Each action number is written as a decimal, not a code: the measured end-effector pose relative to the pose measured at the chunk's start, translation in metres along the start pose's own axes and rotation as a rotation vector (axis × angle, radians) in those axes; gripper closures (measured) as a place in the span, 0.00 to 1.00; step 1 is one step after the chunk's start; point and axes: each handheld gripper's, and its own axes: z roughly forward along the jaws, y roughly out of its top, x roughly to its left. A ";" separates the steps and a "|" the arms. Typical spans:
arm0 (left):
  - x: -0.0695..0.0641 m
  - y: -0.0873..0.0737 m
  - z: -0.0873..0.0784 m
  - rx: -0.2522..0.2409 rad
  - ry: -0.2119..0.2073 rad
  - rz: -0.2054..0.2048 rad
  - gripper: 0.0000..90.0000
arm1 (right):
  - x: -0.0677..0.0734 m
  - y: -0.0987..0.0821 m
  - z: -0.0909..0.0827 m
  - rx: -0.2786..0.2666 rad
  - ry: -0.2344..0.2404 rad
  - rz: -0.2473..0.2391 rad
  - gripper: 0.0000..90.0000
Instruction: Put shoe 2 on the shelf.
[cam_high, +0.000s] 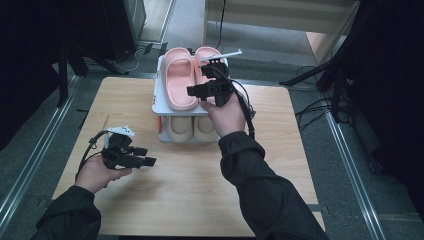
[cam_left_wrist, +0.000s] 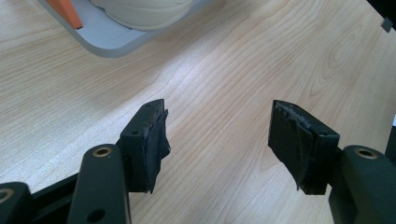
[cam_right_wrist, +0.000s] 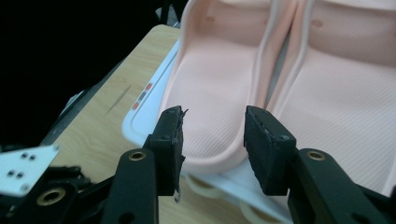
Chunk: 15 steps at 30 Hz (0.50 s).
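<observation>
Wooden table (cam_high: 190, 200) bears the left gripper (cam_high: 150, 161), jaws apart and empty, while the pink slippers (cam_high: 180, 80) already lie on the rack's (cam_high: 156, 100) top shelf, the right gripper (cam_right_wrist: 212, 135) gaping unclamped over one heel.

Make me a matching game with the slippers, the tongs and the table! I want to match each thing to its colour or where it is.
Things:
1. pink slippers
2. cream slippers
3. left tongs
4. table

Descriptions:
A. light wood
B. on the top shelf of the white rack
C. open, over bare tabletop, holding nothing
D. on the bottom shelf of the rack

Pairs: 1-B, 2-D, 3-C, 4-A
</observation>
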 end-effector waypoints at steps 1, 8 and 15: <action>0.000 0.000 0.000 -0.001 -0.003 -0.002 0.41 | 0.001 -0.003 -0.002 -0.001 0.013 0.002 0.64; 0.004 -0.001 -0.003 -0.007 0.010 -0.011 0.41 | 0.005 -0.031 -0.015 0.001 0.073 -0.028 0.64; 0.005 -0.001 -0.003 -0.007 0.016 -0.016 0.41 | -0.001 -0.062 -0.020 0.018 0.119 -0.059 0.63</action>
